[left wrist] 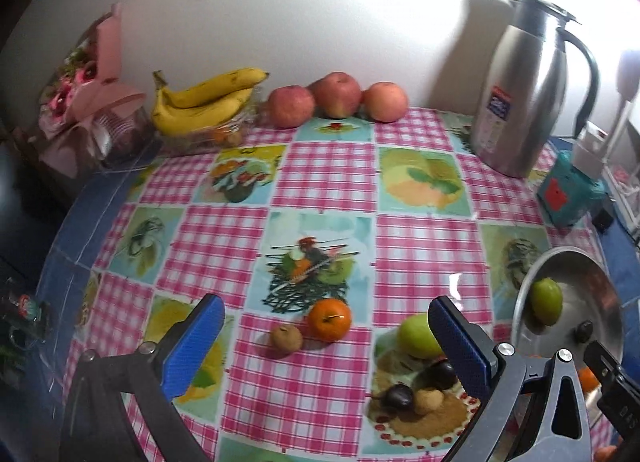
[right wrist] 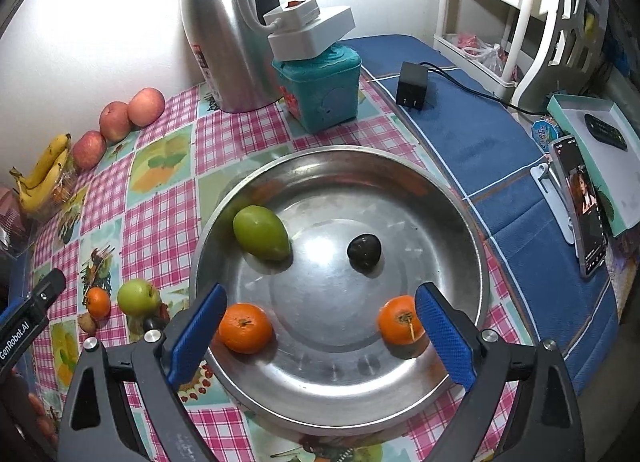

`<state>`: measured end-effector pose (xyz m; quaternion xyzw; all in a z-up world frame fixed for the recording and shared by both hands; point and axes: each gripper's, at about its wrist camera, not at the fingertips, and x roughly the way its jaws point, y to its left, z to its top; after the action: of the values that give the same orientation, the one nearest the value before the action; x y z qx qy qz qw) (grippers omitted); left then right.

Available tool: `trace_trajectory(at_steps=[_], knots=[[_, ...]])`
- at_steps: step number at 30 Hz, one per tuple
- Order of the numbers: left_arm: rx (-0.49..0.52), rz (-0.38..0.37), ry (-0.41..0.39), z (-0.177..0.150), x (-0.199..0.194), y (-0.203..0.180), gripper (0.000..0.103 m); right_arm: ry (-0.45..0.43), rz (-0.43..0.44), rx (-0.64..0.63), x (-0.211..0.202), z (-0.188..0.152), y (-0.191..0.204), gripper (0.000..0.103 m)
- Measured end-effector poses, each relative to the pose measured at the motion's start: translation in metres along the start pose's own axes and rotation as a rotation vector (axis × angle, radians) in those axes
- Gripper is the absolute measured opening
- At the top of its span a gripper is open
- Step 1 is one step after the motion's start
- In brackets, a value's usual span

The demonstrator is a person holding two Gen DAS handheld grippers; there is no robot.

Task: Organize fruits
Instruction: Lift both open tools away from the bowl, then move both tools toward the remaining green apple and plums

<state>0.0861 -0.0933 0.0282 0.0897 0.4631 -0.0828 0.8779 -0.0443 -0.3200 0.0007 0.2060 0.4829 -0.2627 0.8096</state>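
The left gripper (left wrist: 326, 326) is spread wide over a small orange fruit (left wrist: 329, 319) on the checked tablecloth (left wrist: 328, 173). The right gripper (right wrist: 320, 320) is spread wide too, holding nothing, over the round silver metal bowl (right wrist: 460, 221).

A home dining corner, fruit-print checked tablecloth (left wrist: 328, 177), steel thermos jug (left wrist: 520, 93) at its far edge, bananas (left wrist: 204, 101) and apples (left wrist: 336, 95) along the wall, phone (right wrist: 582, 209) beside it

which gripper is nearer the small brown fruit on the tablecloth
Left. The left gripper hangs open right over the small brown fruit, which lies between its fingers. The right gripper is off over the metal bowl.
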Motion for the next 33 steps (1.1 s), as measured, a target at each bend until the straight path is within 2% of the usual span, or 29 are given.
trace_trajectory(at_steps=[4,7,11,15,20,31,33], knots=[[-0.009,0.002,0.006,0.000,0.005,0.006,0.103,-0.006,0.023,-0.004,0.003,-0.002,0.003,0.095],[-0.001,-0.008,0.018,0.000,0.008,0.008,0.103,-0.003,0.008,-0.018,0.005,-0.003,0.009,0.095],[0.037,-0.038,0.019,0.001,0.009,0.010,0.103,0.007,0.008,-0.020,0.009,-0.005,0.014,0.095],[0.034,-0.069,0.039,0.002,0.012,0.020,0.103,0.002,0.041,-0.021,0.009,-0.006,0.021,0.095],[0.029,-0.038,0.034,0.006,0.016,0.041,0.103,-0.004,0.074,-0.047,0.009,-0.007,0.036,0.095],[-0.103,-0.043,0.045,0.017,0.017,0.110,0.103,-0.015,0.151,-0.138,0.004,-0.010,0.086,0.095],[-0.149,-0.062,0.054,0.016,0.019,0.123,0.103,-0.012,0.165,-0.150,0.004,-0.012,0.095,0.095]])
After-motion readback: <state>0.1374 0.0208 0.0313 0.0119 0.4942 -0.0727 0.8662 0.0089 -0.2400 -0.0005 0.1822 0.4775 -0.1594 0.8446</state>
